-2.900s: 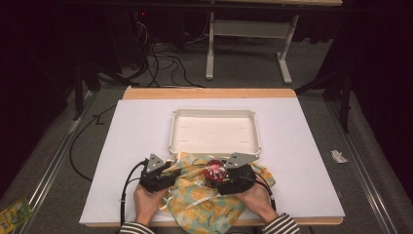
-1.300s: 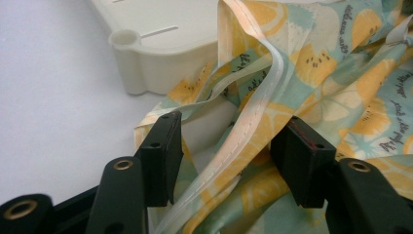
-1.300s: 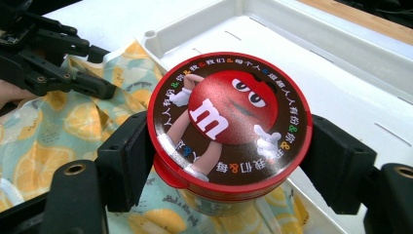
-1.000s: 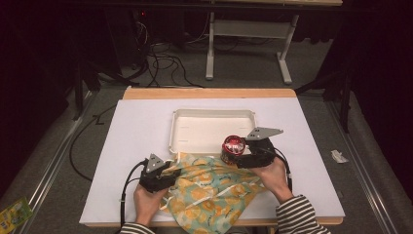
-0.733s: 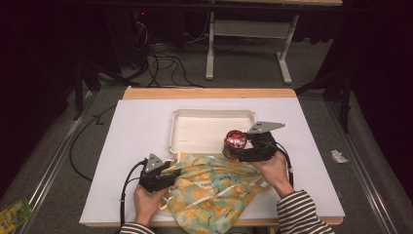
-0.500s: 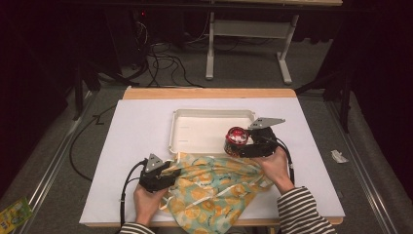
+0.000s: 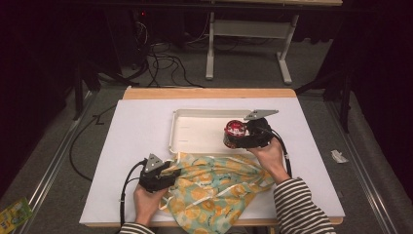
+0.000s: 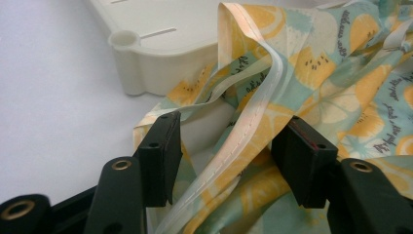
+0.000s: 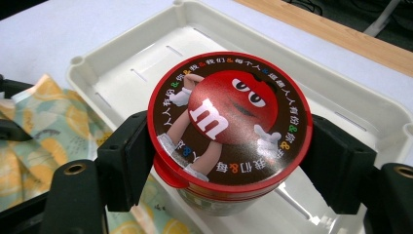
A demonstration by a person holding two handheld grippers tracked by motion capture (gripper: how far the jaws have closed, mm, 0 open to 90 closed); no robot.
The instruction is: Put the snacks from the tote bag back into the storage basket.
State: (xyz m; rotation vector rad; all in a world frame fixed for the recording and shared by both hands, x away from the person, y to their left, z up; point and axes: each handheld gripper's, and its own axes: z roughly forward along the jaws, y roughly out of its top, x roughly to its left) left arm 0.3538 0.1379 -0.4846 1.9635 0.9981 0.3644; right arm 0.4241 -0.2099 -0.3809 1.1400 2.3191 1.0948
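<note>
High view, left hand: the left hand (image 7: 146, 202) comes in at the bottom left of centre, forearm nearly straight up the frame; the left gripper (image 7: 163, 176) points right, at the left edge of the patterned cloth (image 7: 216, 187).
High view, right hand: striped sleeve (image 7: 302, 209) enters at lower right; the right hand (image 7: 268, 156) reaches up-left, with the right gripper (image 7: 238, 138) over the right end of the white tray (image 7: 195, 129).
High view, cup: the red-lidded cup (image 7: 235, 132) sits at the gripper's tip, centre-right of frame, over the tray's right end.
High view, cloth: bunched at lower centre on the white table (image 7: 126, 141), its upper edge lapping the tray's near rim.

Left gripper view, jaws: set wide apart, low in frame; a folded hem of the cloth (image 8: 253, 131) runs up between them. Cannot tell if either pad presses it.
Left gripper view, tray: its corner (image 8: 146, 63) is at upper left.

Right gripper view, jaws: both pads clamp the sides of the cup (image 9: 229, 126), centre frame, lid up.
Right gripper view, position: cup above the tray floor (image 9: 146, 68); whether it rests on it, cannot tell. Cloth (image 9: 44, 131) at lower left.
</note>
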